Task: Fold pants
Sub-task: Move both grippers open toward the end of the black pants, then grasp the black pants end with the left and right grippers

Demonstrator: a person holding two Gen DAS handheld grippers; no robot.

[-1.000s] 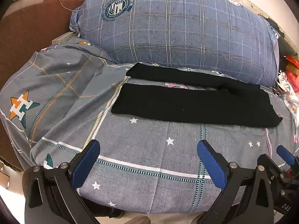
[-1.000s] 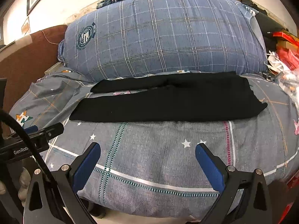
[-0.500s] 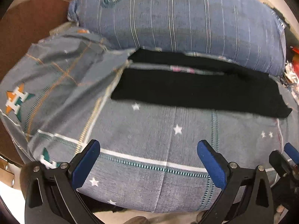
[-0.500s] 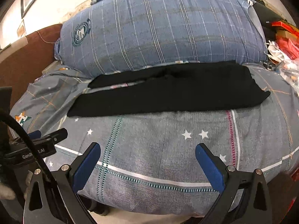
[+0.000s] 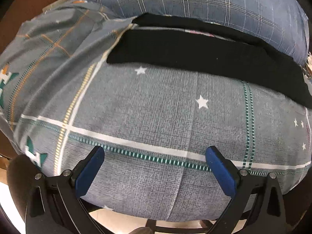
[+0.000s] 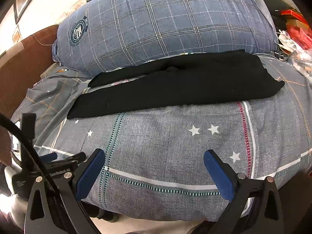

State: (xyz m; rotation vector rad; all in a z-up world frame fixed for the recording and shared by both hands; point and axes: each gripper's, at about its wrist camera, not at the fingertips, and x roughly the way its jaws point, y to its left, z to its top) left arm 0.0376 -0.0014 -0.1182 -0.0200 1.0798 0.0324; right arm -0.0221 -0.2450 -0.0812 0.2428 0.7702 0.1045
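In the left wrist view, the left hand-held gripper (image 5: 154, 172) is released, its blue pads wide apart with nothing between them, over the front edge of the grey bed cover with white stars (image 5: 165, 117). The long black fabric pants (image 5: 195, 52) lie ahead of it, well apart, against the large blue checked pillow (image 5: 195, 3). Their long axis runs across the view, from the leg ends at upper left to lower right.

In the right wrist view, the right hand-held gripper (image 6: 152, 171) is also released and empty. The pants (image 6: 175, 85) lie ahead, stretched left to right, wider at the right. I judge each gripper is nearer to its own end, so both must reach forward.
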